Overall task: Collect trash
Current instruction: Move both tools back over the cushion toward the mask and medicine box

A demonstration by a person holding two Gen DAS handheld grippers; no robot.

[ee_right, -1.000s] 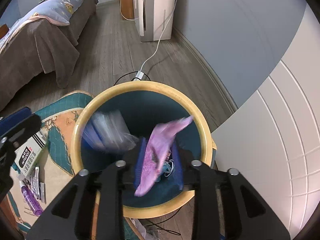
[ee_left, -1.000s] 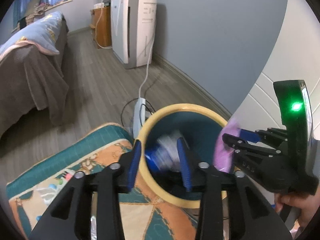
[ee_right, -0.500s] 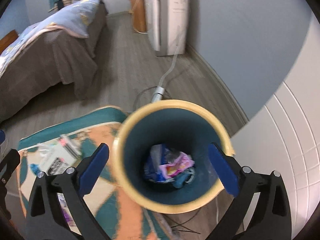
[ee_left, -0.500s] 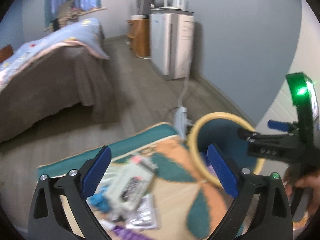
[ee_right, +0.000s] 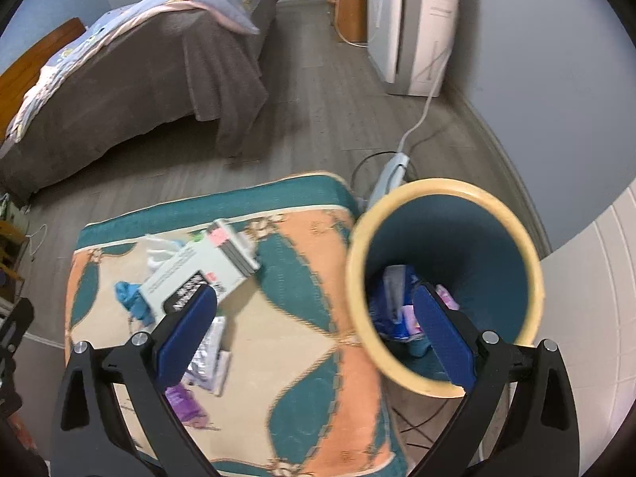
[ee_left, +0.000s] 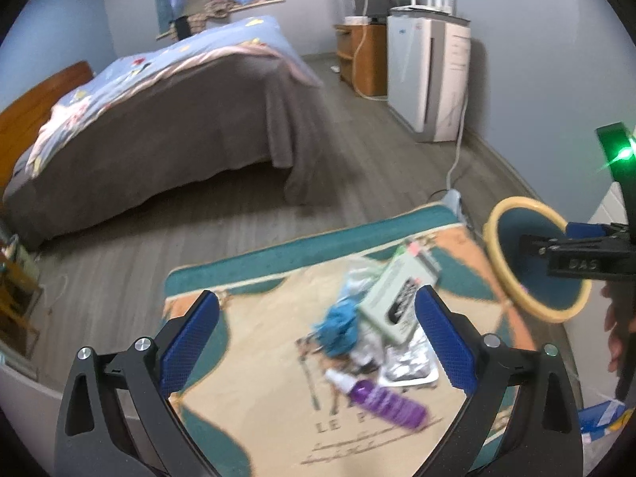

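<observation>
On rug [ee_left: 278,417]: "LE P…" lettering, rest blurred

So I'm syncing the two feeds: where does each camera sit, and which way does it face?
Left wrist: on the left hand-held gripper, open, aimed down at litter on the patterned teal-and-orange rug; the right hand-held gripper shows at its right edge.
Right wrist: on the open right hand-held gripper, above the yellow-rimmed teal bin.
Shared: rug, bin, white carton.

Rug [ee_left: 278,429] showing printed letters "LE P", rest cut off by purple bottle [ee_left: 383,397]. Right gripper [ee_left: 532,244] body bearing raised "DAS". Black label on pale green box [ee_left: 397,298] blurring, unreadable.
</observation>
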